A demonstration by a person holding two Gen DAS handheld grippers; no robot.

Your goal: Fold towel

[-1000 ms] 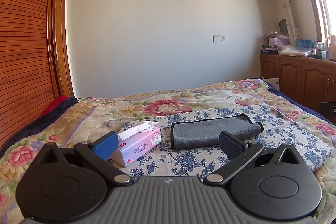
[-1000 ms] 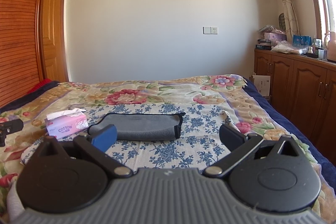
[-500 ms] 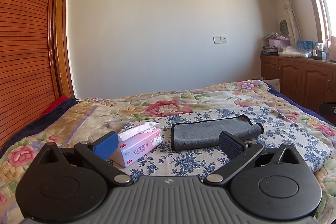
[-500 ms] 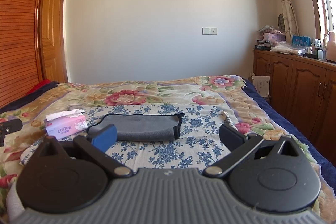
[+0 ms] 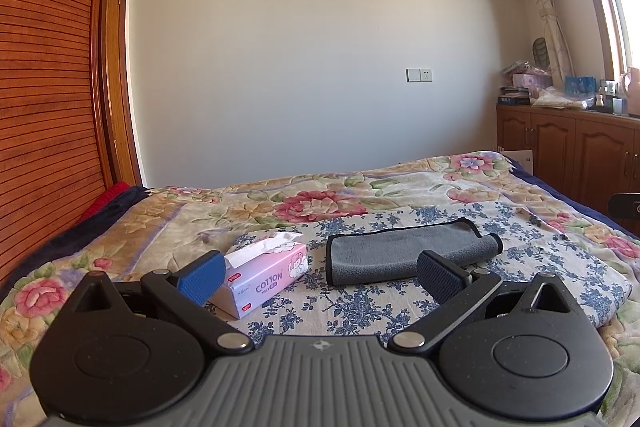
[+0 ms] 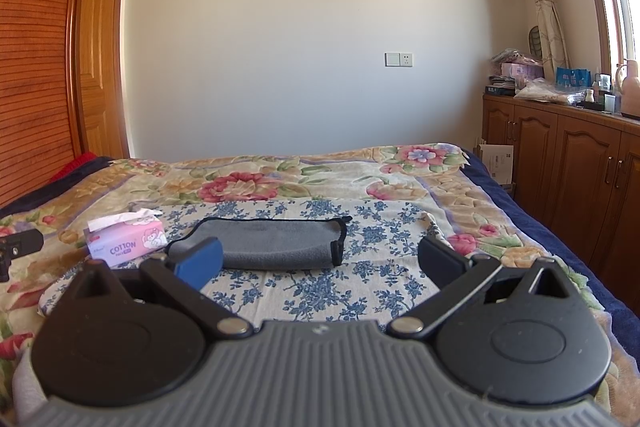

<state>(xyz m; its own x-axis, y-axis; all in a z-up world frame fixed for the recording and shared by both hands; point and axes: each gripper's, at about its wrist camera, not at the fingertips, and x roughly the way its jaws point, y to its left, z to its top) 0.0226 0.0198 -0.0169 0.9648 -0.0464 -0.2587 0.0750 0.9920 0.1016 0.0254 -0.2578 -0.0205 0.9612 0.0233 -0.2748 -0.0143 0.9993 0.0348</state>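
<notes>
A grey towel with a dark hem [image 5: 404,251] lies folded in a long strip on a blue-flowered cloth [image 5: 360,307] on the bed; it also shows in the right wrist view [image 6: 276,243]. My left gripper [image 5: 320,277] is open and empty, held above the bed short of the towel. My right gripper [image 6: 318,263] is open and empty, also short of the towel, its left finger in front of the towel's left end.
A pink tissue box [image 5: 266,279] stands left of the towel, seen too in the right wrist view [image 6: 126,243]. Wooden cabinets [image 6: 560,163] with clutter line the right wall. A wooden wardrobe [image 5: 44,107] is at left.
Both views have tilted up slightly, so the bed and towel sit a little lower in frame. The towel has not moved and both grippers remain open.
</notes>
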